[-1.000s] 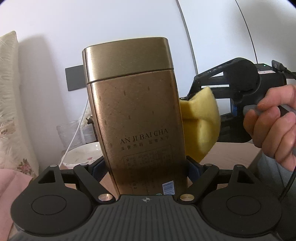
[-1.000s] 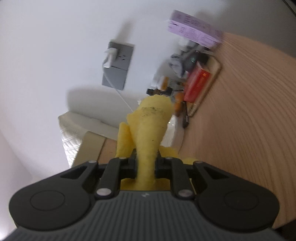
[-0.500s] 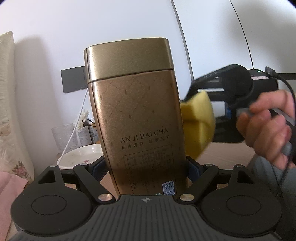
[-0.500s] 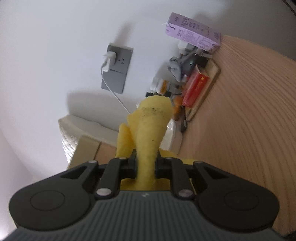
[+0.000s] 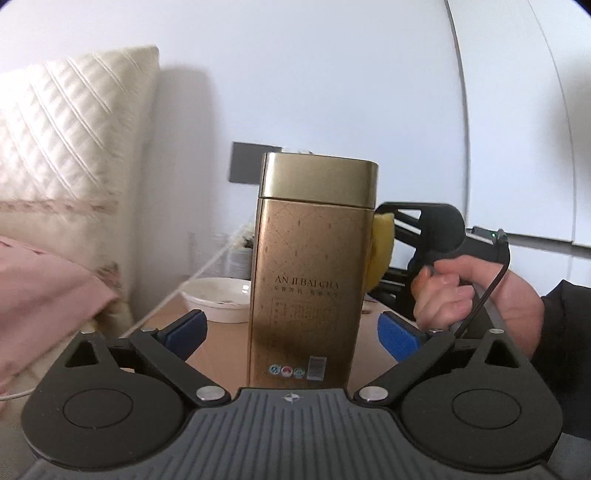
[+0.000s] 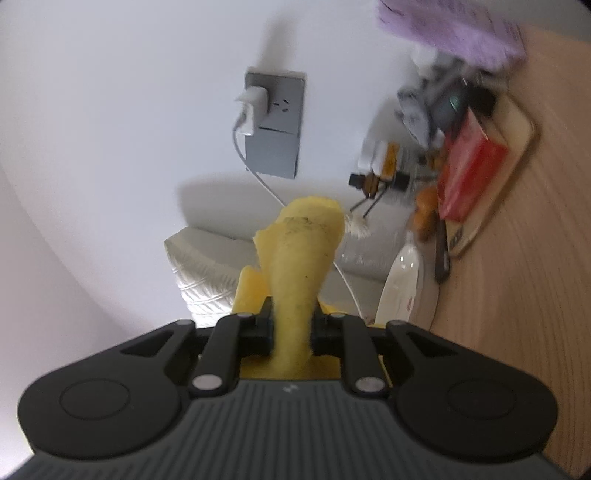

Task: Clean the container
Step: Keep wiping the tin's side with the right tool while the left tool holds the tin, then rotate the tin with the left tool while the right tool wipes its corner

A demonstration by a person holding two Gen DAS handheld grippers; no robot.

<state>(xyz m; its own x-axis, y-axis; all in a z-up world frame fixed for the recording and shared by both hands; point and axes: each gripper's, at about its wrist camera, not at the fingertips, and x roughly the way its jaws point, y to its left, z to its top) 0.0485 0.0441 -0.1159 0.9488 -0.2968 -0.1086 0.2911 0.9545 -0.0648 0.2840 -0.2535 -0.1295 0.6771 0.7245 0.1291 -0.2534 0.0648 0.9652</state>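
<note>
A tall gold tea tin [image 5: 314, 266] with its lid on stands upright on the wooden table [image 5: 221, 347]. My left gripper [image 5: 291, 328] is open, its blue pads [image 5: 188, 326] apart on either side of the tin and not touching it. My right gripper [image 6: 291, 328] is shut on a yellow sponge [image 6: 299, 266]. In the left wrist view the sponge [image 5: 380, 254] sits against the tin's right side, just below the lid, with the right gripper's black body [image 5: 436, 229] and a hand behind it.
A white bowl [image 5: 218, 302] stands behind the tin on the left. A cream headboard [image 5: 74, 147] and pink bedding [image 5: 44, 302] lie left. A wall socket with a charger [image 6: 269, 122], a tray [image 6: 491, 184] of small items and a purple box [image 6: 450, 29] stand further along the table.
My left gripper opened and drew back from the tin, which now stands on the table. The right gripper still holds the sponge at the tin's right side.
</note>
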